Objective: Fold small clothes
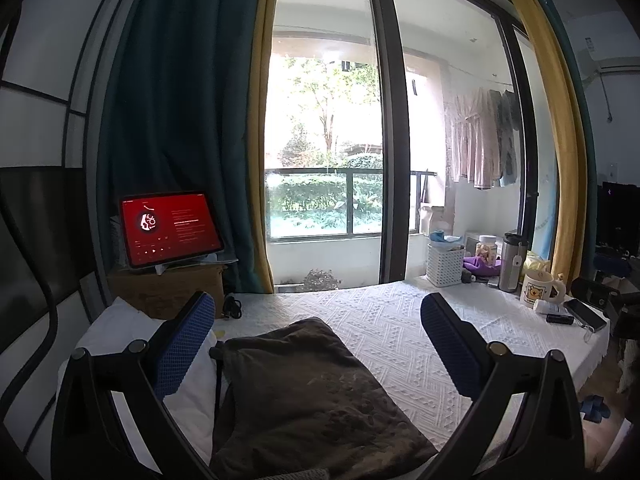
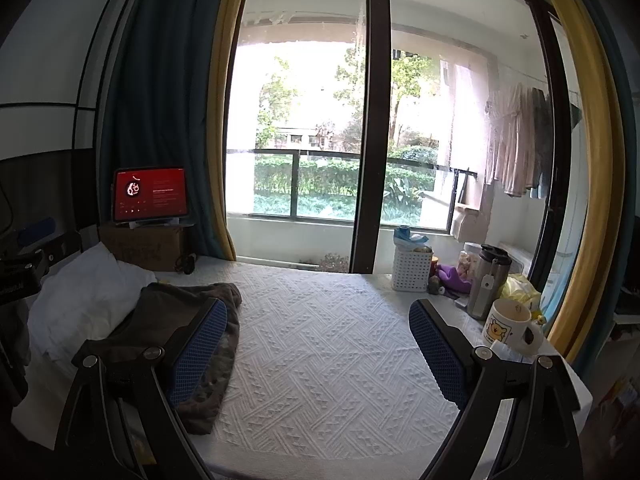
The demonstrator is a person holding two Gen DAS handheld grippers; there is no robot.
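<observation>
A home bedroom: a white-quilted bed [image 2: 320,360] with pillow [image 2: 80,300] at nine o'clock, curtained balcony door [image 2: 372,120] at twelve, laundry [image 2: 516,140] at two.

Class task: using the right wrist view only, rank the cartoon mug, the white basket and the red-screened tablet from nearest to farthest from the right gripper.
1. Cartoon mug: just beyond the right gripper, at the right edge of the bed.
2. White basket: farther back on the right, near the window.
3. Tablet: far left corner, propped on a cardboard box.

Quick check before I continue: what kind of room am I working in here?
Most likely a bedroom at home: a white textured bedspread with a white pillow, a glass balcony door, and the dark garment to fold.
</observation>
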